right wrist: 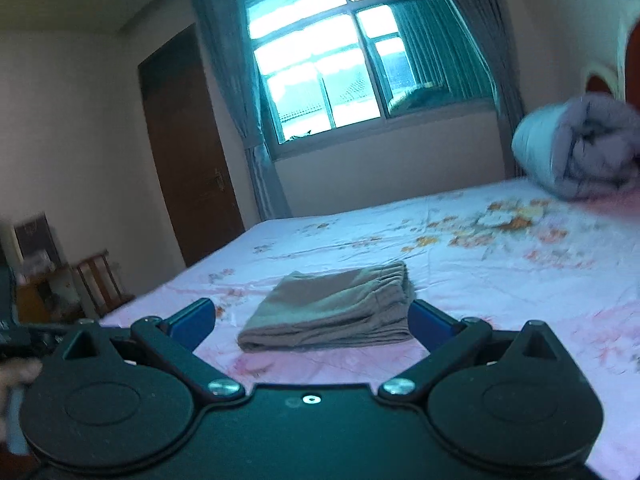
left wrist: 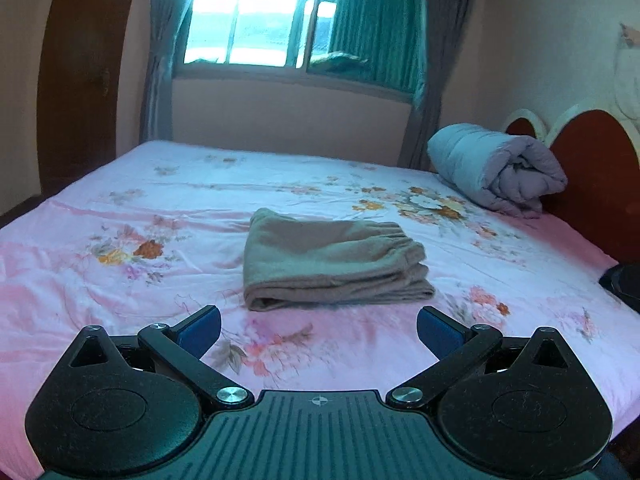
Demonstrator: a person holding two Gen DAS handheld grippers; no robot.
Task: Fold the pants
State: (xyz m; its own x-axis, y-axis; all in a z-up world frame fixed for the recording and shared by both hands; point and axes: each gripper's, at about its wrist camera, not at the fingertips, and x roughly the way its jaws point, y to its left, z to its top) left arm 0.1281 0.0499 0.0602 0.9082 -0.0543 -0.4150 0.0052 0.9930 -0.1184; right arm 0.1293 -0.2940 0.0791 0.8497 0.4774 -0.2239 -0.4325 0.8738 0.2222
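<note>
Already folded, the pants [left wrist: 334, 264] lay as a compact, layered grey-brown bundle near the middle of the bed [left wrist: 120, 208], on the pink floral sheet. Elastic waistband gathered along the bundle's right side; stacked fold edges faced the near side of the bed. Same bundle seen from the right wrist view [right wrist: 332, 308], slightly tilted in frame.

Left gripper [left wrist: 319, 328] hovered short of the pants, apart from the cloth, nothing between its fingers. Blue pads [left wrist: 200, 330] were spread wide, released. Pink sheet was visible in the gap.

Right gripper [right wrist: 312, 320] likewise held nothing, its blue pads [right wrist: 192, 320] splayed wide. From its camera the bundle sat in the gap between the two fingers; the right pad overlapped the bundle's near right corner in view, but I could not tell if it touched. A little of its black housing showed at the right edge of the left wrist view.

Rolled grey quilt [left wrist: 496, 168] rested at the head of the bed, against the red headboard [left wrist: 592, 176], well apart from the pants. Window [left wrist: 256, 16] with green curtain [left wrist: 372, 32] on the far wall, bright daylight through it. Brown door [right wrist: 188, 152] to the left of the window; a wooden chair [right wrist: 100, 280] beside the bed's foot. Right view was blurred toward the quilt.
</note>
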